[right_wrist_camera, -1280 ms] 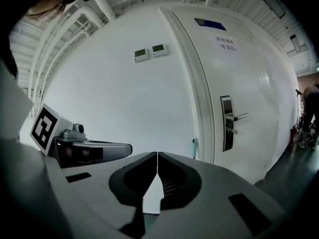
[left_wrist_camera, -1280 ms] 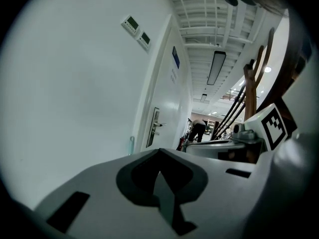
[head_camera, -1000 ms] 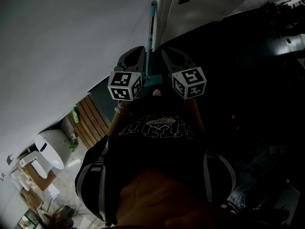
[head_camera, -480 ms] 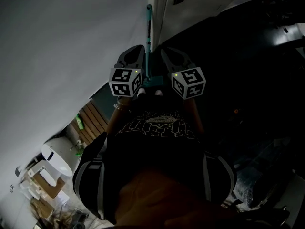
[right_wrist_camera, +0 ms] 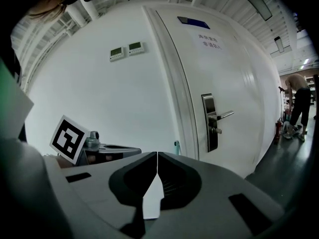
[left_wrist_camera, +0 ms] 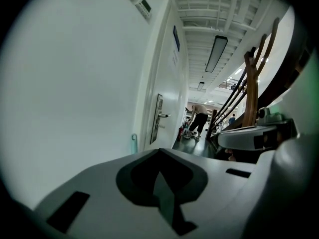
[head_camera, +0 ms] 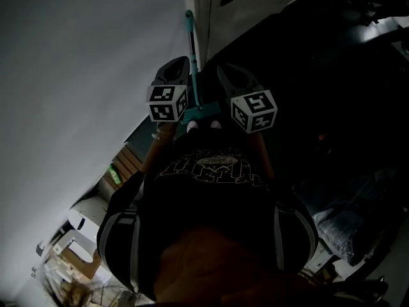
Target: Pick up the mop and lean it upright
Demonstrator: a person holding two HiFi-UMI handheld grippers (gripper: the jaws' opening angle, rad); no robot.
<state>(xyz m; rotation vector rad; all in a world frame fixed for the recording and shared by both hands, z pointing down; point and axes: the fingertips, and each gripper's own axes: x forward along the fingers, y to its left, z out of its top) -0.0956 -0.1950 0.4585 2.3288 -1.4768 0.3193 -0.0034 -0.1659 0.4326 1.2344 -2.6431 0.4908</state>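
The mop stands upright against the white wall; its teal handle (head_camera: 192, 53) rises between my two grippers and its teal head (head_camera: 202, 112) rests on the dark floor below them. The handle's top shows as a small teal tip (left_wrist_camera: 134, 142) in the left gripper view and as a tip (right_wrist_camera: 176, 147) in the right gripper view. My left gripper (head_camera: 184, 62) is just left of the handle, shut and holding nothing (left_wrist_camera: 159, 151). My right gripper (head_camera: 221, 69) is just right of it, also shut and holding nothing (right_wrist_camera: 157, 154).
A white door with a metal handle (right_wrist_camera: 215, 119) stands right of the mop. Far down the corridor a person (left_wrist_camera: 199, 120) bends over. Wooden poles (left_wrist_camera: 252, 83) rise at the right. Wooden slats (head_camera: 131, 162) and white fixtures (head_camera: 77, 221) lie at lower left.
In the head view the mop handle and the wall have slid left and up a little. Both grippers stay shut, on either side of the handle.
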